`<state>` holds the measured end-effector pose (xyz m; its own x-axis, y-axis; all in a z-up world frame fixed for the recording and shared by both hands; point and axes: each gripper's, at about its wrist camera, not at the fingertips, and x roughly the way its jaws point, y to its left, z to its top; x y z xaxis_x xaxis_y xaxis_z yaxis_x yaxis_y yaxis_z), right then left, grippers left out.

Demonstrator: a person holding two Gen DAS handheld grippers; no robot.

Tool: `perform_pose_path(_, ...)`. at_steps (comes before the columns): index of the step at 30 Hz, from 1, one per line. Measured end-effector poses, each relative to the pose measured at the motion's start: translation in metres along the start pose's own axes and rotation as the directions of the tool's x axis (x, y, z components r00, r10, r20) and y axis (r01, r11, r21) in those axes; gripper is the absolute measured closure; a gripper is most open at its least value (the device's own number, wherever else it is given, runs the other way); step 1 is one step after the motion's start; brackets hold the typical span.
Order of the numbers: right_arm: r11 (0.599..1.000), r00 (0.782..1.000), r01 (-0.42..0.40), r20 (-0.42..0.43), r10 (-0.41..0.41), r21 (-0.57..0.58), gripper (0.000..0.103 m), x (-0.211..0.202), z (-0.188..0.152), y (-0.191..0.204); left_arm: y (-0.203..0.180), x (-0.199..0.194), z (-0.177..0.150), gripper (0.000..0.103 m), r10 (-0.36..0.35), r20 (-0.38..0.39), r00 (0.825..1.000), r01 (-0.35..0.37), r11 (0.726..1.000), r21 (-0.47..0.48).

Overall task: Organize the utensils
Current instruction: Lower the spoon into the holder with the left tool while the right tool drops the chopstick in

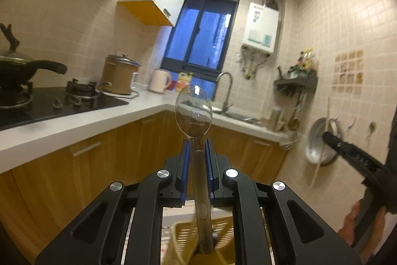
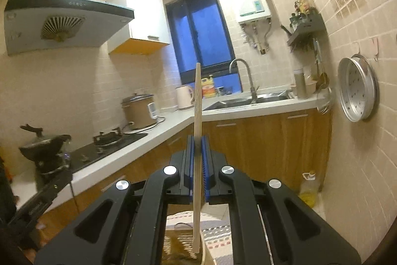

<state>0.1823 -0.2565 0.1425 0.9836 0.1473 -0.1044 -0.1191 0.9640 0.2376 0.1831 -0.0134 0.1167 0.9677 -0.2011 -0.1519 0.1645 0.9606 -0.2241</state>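
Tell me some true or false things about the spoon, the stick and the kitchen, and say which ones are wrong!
1. The left gripper holds a clear spoon between its fingers. True.
2. The spoon's bowl points back toward the camera. False: the bowl sticks out past the fingertips, away from the camera.
3. The right gripper is open and empty. False: it is shut on a thin wooden stick.
4. A black pan sits on the stove. True.
5. The window shows bright daylight. False: it looks dark blue.
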Motion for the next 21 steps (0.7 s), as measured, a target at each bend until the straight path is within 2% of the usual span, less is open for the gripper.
perform_pose_path(6, 0.998, 0.999, -0.03, 0.017, 0.031, -0.051, 0.098, 0.005, -0.016, 0.011, 0.012, 0.007, -0.014, 0.093, 0.002, 0.001, 1.0, -0.002, 0.999, -0.039)
perform_pose_path(15, 0.996, 0.999, -0.039, 0.021, 0.041, -0.086, 0.098, 0.006, -0.046, 0.015, -0.001, -0.001, -0.038, 0.093, 0.065, 0.075, 0.995, -0.067, 0.997, 0.031)
perform_pose_path(21, 0.995, 0.999, -0.044, -0.001, 0.044, -0.084, 0.098, 0.002, -0.058, 0.013, -0.006, -0.001, -0.05, 0.092, 0.064, 0.047, 0.997, -0.066, 0.997, 0.044)
